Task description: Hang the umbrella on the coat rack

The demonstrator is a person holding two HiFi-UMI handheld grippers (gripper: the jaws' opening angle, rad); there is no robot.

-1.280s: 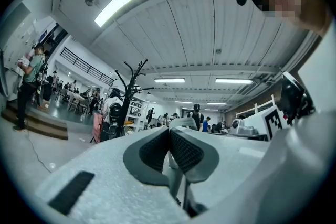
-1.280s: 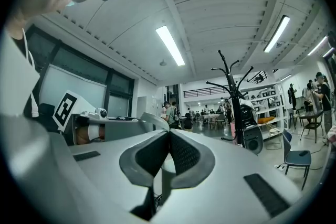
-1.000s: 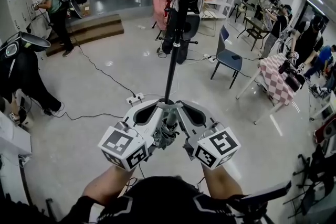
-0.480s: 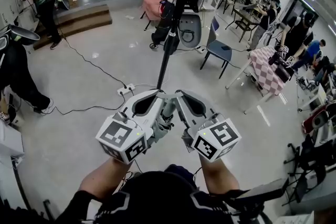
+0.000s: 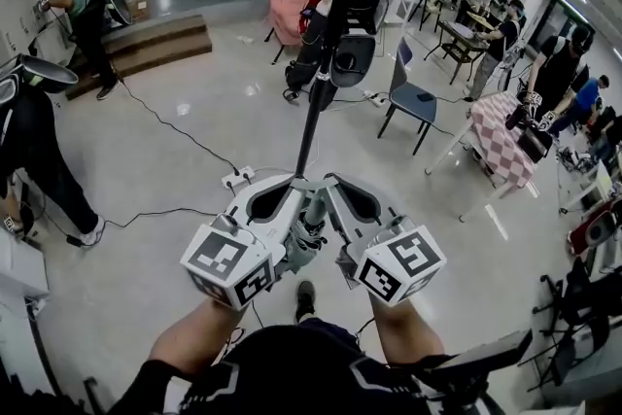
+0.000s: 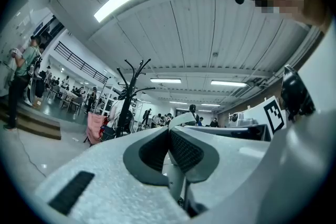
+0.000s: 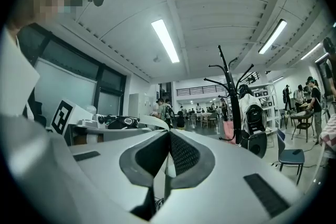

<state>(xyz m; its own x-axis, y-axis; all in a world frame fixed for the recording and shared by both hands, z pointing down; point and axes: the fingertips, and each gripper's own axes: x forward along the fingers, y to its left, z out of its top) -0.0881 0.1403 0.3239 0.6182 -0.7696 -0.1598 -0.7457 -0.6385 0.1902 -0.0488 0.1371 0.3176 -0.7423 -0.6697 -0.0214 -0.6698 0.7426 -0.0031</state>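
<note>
Nearest in the head view, the left gripper and right gripper angle in toward each other, with the folded grey umbrella carried between them. Only the gripper views show the grip. The left one's fingers and the right one's fingers meet at their tips, clamped on a pale part of the umbrella lower down. Just beyond stands the black coat rack with bags hanging on it. Its upper hooks show clearest in the right gripper view.

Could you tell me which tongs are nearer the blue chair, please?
Right. The right tongs are on the chair's side of the umbrella; the left tongs lie beyond it.
</note>
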